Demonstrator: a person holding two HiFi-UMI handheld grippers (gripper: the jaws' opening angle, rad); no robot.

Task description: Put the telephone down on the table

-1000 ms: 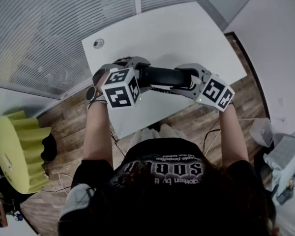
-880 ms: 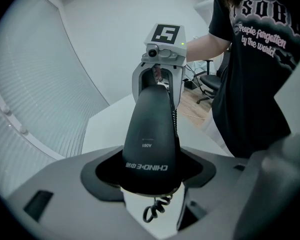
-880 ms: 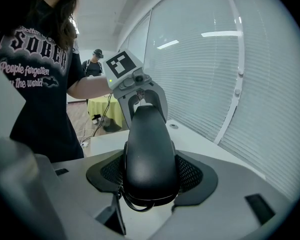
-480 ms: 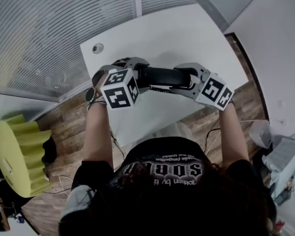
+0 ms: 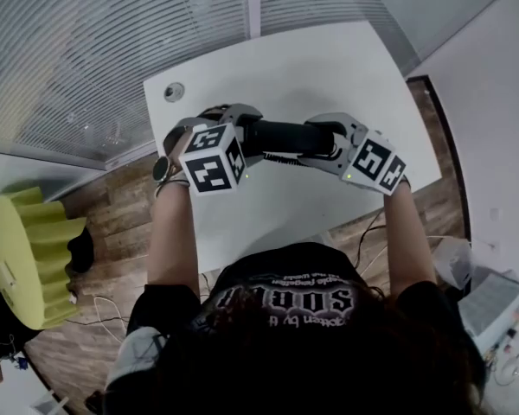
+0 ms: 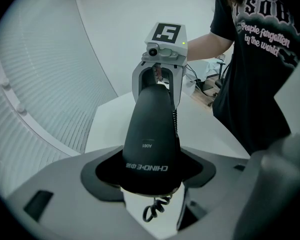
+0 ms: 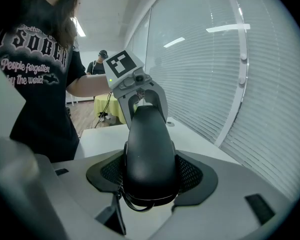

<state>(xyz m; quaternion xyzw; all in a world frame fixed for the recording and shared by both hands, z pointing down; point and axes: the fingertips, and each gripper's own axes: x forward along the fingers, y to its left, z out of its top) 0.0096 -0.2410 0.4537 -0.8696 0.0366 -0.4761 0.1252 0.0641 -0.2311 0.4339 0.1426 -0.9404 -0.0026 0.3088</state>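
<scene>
We hold the telephone (image 5: 287, 137) between both tongs, level above the white table (image 5: 329, 67) and over its near half, clear of the top. The left tongs (image 5: 245, 133) are clenched on one end of the black handset and the right tongs (image 5: 336, 138) on the other, and each gripper view shows the dark pads pressed against the handset's sides. A coiled cord (image 6: 155, 209) dangles under the end in the left tongs.

The table is plain white with rounded corners, and a small round hole (image 5: 174, 92) sits near its far left corner. Beyond the far edge we see a glass wall with horizontal blinds (image 5: 95, 41), split by a white upright post (image 5: 253, 3). The floor (image 5: 112, 219) is wood plank. To our left stands a yellow-green fluted thing (image 5: 26, 253), with cables lying on the floor near it. A white wall (image 5: 493, 93) closes the room on our right. In the right gripper view, another person (image 7: 101, 61) stands far back in the room.
</scene>
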